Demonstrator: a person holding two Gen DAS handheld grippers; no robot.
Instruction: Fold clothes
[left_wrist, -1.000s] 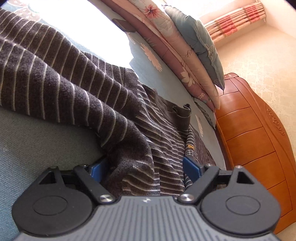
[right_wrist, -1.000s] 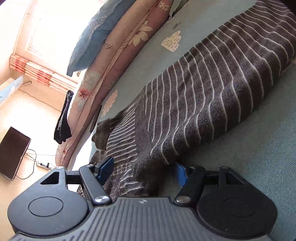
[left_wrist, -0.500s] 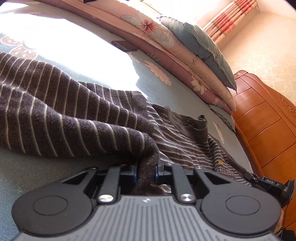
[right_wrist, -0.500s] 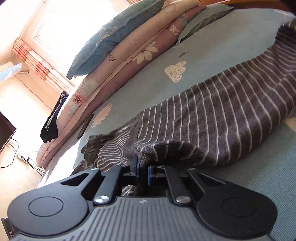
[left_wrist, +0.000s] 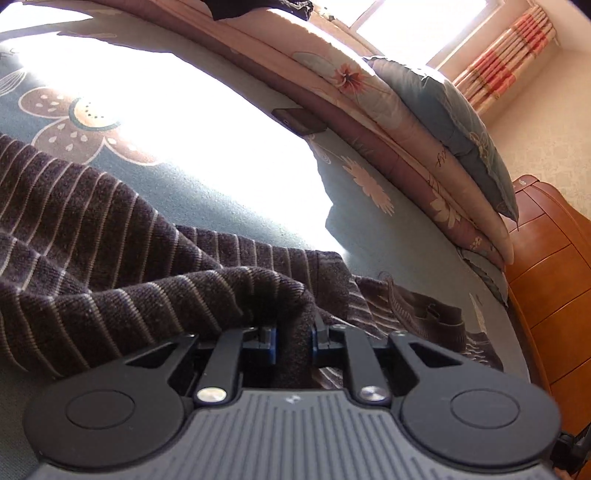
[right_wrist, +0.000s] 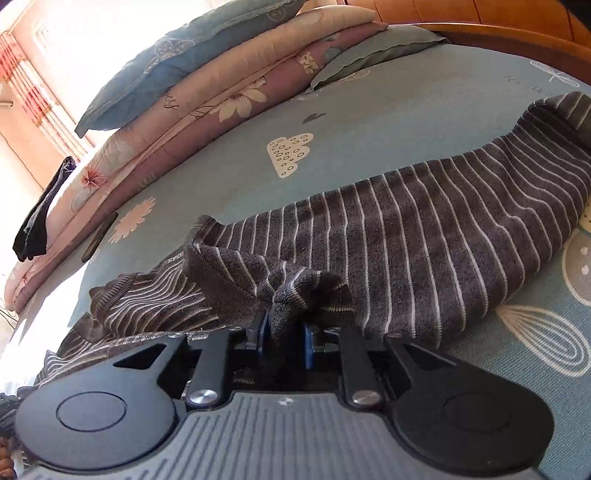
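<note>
Where pillows (right_wrist: 177, 70) stack behind, striped sweater (right_wrist: 424, 236) on bedsheet (right_wrist: 369, 122)

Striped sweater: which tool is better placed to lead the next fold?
Probably right. The right tool pinches a bunched corner of the striped sweater, its opening jaws loosening. The left tool grips mid-fabric.

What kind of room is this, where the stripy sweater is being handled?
Most likely a home bedroom. The striped sweater lies on a bed with a teal patterned sheet, folded quilts and a pillow stacked along its edge, a wooden headboard and a curtained window beyond.
</note>
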